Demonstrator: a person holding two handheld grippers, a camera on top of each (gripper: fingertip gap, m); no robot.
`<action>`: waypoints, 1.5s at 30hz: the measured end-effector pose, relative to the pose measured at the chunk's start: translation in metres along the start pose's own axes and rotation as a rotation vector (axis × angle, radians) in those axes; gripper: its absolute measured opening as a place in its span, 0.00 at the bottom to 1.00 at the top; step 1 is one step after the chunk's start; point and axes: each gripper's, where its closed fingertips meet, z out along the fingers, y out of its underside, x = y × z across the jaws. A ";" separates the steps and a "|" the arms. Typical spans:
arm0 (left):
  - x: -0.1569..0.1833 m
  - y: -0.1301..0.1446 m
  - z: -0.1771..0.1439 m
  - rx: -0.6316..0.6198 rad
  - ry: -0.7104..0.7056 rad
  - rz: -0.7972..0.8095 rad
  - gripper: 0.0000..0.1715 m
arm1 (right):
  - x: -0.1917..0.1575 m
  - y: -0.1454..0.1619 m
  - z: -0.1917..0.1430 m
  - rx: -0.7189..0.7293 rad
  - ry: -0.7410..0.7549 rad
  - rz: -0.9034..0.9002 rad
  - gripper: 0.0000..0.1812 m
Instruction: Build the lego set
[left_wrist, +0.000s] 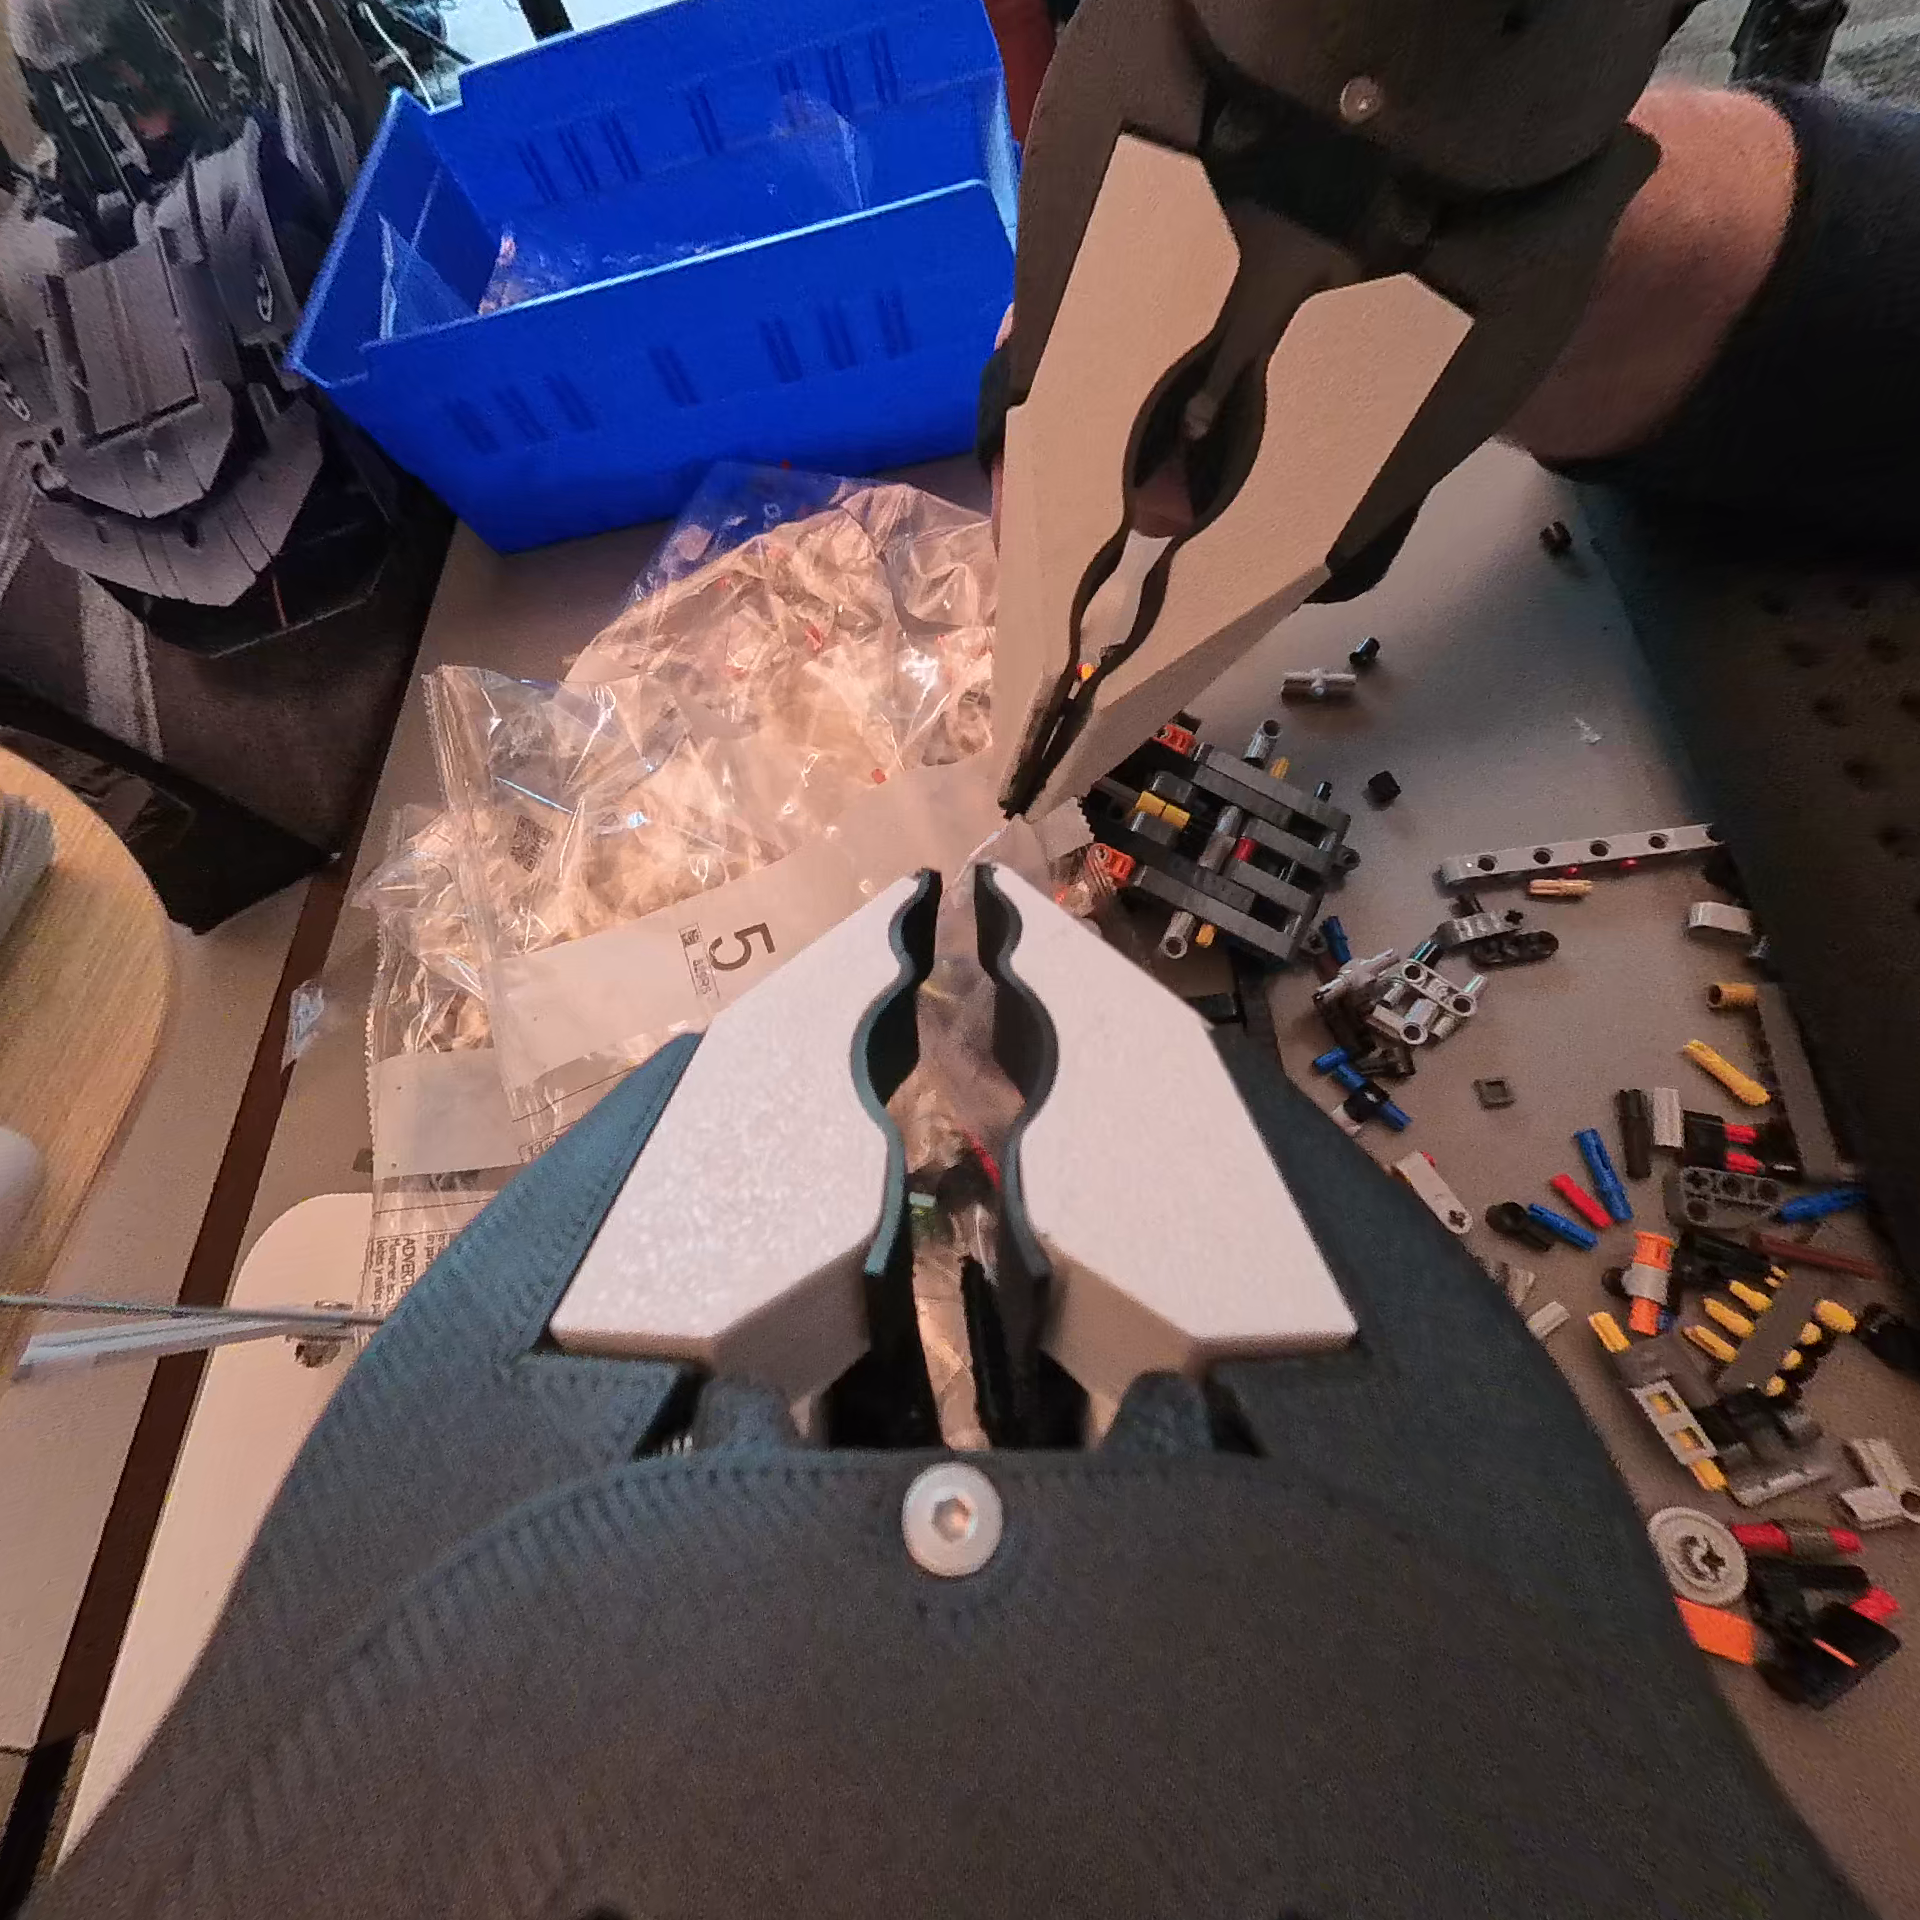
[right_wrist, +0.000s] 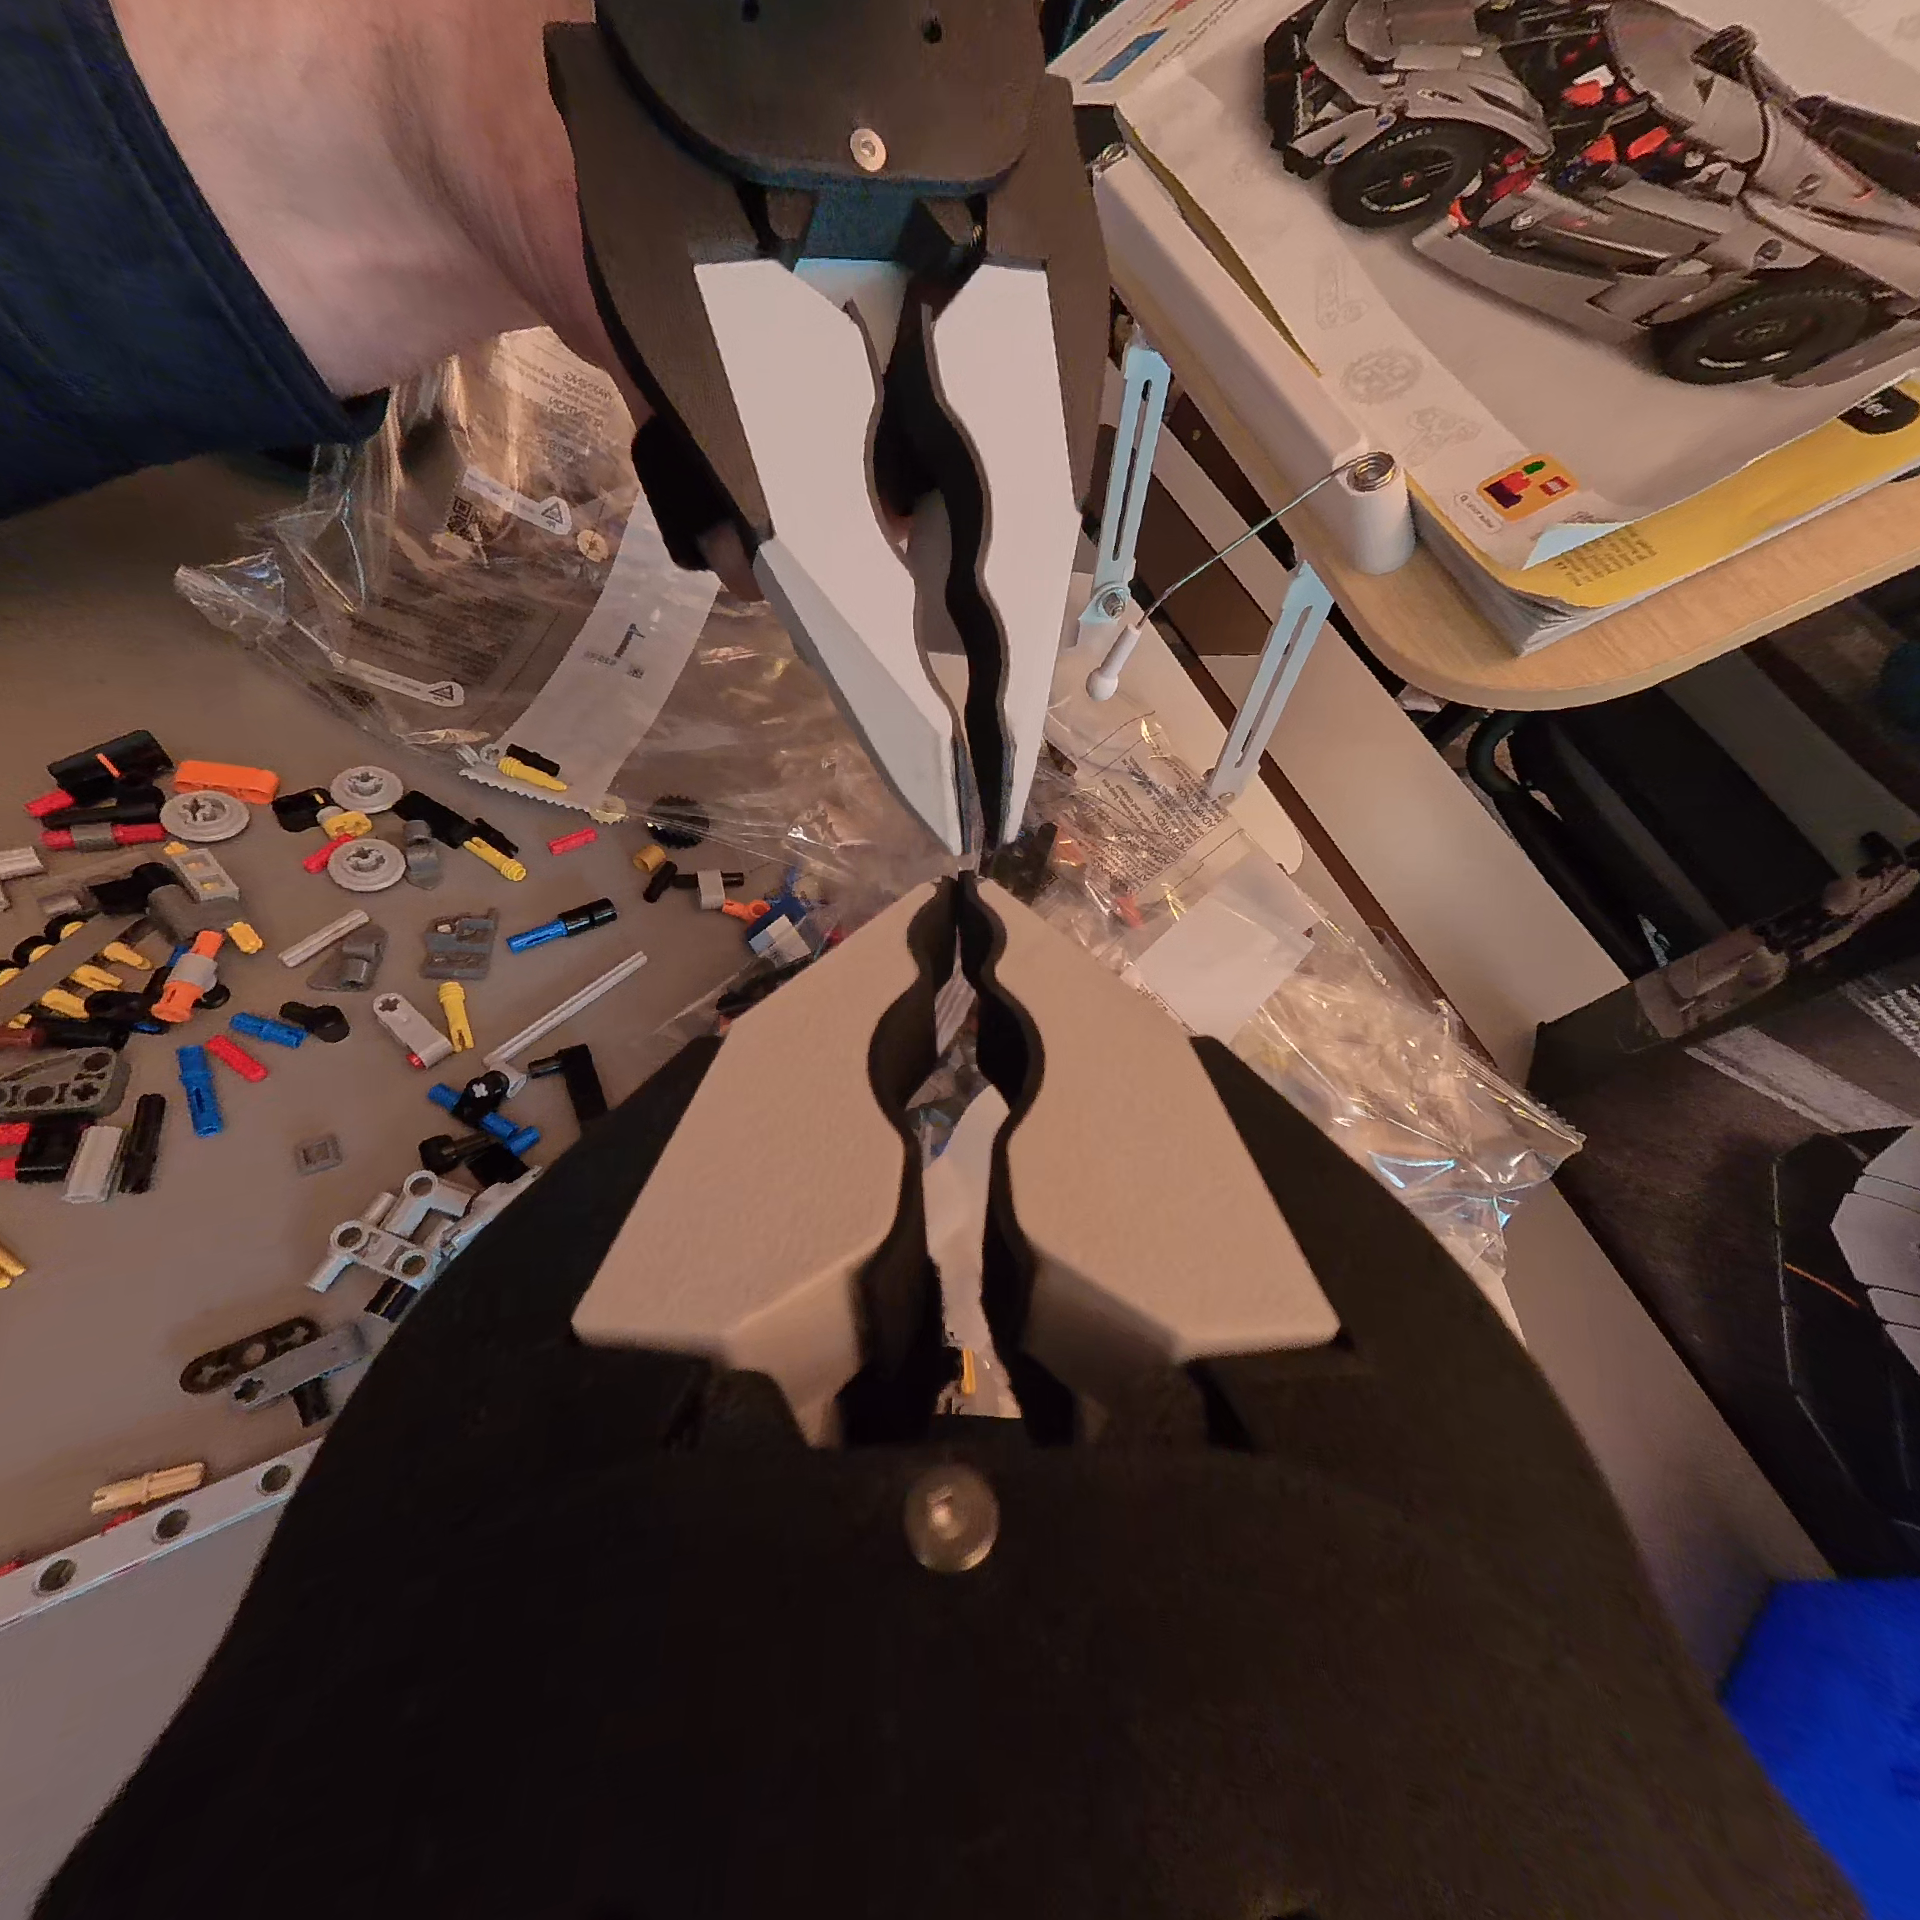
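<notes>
Left gripper (left_wrist: 958, 883): fingers nearly closed, pinching edge of clear plastic parts bag (left_wrist: 966, 1101). Right gripper (right_wrist: 966, 883): fingers nearly closed, tips meeting left gripper tips on same bag edge; likely tearing it open.

Progress: early. One small dark-grey beam sub-assembly (left_wrist: 1221, 842) built, resting on grey bench (left_wrist: 1538, 727). Many loose coloured pins and connectors (left_wrist: 1662, 1247) scattered, unused; too many to count.

Count: several clear bags (left_wrist: 727, 727); one blue plastic bin (left_wrist: 665, 312); one open instruction booklet (right_wrist: 1558, 312).
</notes>
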 end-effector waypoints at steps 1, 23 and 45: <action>0.000 0.002 0.001 -0.014 -0.001 0.003 0.03 | 0.000 0.000 0.000 -0.002 0.000 -0.001 0.00; -0.005 0.012 -0.002 -0.065 -0.036 0.009 0.03 | 0.005 0.000 -0.003 0.007 0.013 0.023 0.00; -0.014 0.004 -0.002 -0.022 -0.079 0.006 0.04 | 0.000 -0.002 -0.002 0.010 -0.006 0.009 0.00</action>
